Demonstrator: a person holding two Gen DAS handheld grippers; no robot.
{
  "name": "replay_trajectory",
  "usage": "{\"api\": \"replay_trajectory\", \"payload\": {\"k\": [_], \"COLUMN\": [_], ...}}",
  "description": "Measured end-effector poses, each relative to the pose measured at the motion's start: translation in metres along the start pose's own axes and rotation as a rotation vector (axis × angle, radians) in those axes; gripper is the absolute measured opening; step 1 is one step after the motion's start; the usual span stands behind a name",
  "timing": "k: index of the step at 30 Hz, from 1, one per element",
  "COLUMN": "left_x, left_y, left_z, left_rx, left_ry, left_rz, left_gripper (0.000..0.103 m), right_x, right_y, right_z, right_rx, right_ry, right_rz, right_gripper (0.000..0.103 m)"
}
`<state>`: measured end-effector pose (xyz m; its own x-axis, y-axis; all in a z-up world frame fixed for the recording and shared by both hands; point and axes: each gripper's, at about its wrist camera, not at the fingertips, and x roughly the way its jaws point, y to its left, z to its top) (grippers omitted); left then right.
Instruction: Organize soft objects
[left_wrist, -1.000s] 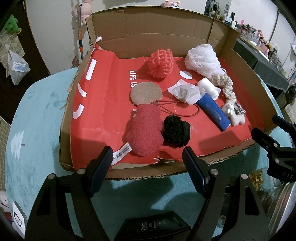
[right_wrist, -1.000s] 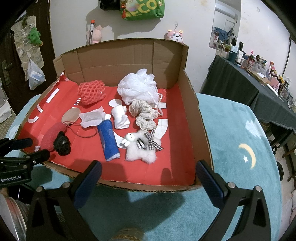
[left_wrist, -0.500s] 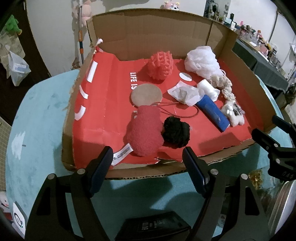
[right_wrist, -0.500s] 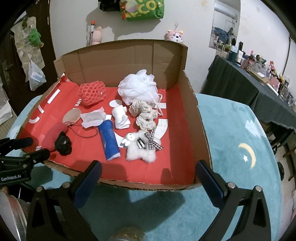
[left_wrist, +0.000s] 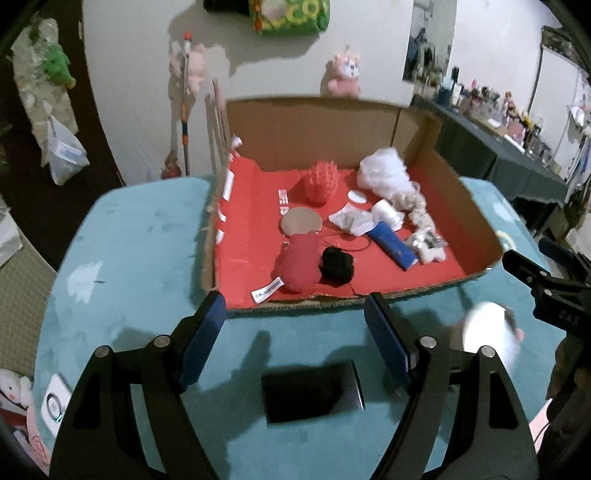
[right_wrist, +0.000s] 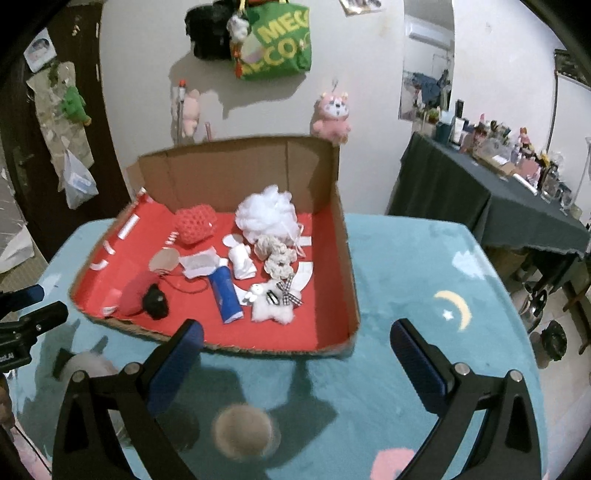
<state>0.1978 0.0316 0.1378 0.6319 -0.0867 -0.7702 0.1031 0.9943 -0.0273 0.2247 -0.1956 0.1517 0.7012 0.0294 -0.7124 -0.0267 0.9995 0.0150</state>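
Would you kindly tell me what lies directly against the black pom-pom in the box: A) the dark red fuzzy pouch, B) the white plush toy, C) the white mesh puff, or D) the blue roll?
A: the black pom-pom sits pressed against the dark red fuzzy pouch, near the front edge of the cardboard box; the other three lie apart from it.

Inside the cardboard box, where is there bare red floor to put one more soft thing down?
The widest free patch lies between the box's left wall and the red plush. A second strip runs between the white plush toy and the right wall. The middle is crowded around the blue roll, the crochet scrunchies and the white mesh puff.
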Motion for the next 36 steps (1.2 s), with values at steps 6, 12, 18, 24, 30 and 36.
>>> {"api": "replay_trajectory", "payload": {"k": [6,12,18,24,30,36], "left_x": [-0.062,-0.083,-0.056,-0.003,0.035,0.032], "left_y": [-0.007,-0.021,-0.028,-0.033,-0.038,-0.040], "left_z": [-0.032,-0.077,-0.115,-0.136,-0.144,-0.147], "left_rx": [-0.012,-0.012,-0.041,-0.050,-0.034,-0.050], "left_ry": [-0.121,-0.156,-0.124,-0.037,0.031,0.003], "left_rz": [-0.004,-0.034,-0.042,-0.012,0.045,0.080], "left_gripper": [0.096,0.098,0.098,0.098,0.098,0.099], "right_x": [-0.048,-0.070,-0.056,-0.011,0.017,0.017], "right_y": [0.006,0.012,0.023,0.030,0.029,0.024], "right_z": [-0.027,-0.073,-0.115,-0.138,-0.149,-0.156], "right_rx": [-0.011,-0.005,-0.020,-0.022,-0.023,-0.013], "right_ry": [-0.067,-0.101,-0.091,0.002,0.086,0.101], "right_rz": [0.038,0.058,0.047,0.027,-0.004,-0.013], "right_gripper": [0.103,0.103,0.103,0.103,0.103,0.103]}}
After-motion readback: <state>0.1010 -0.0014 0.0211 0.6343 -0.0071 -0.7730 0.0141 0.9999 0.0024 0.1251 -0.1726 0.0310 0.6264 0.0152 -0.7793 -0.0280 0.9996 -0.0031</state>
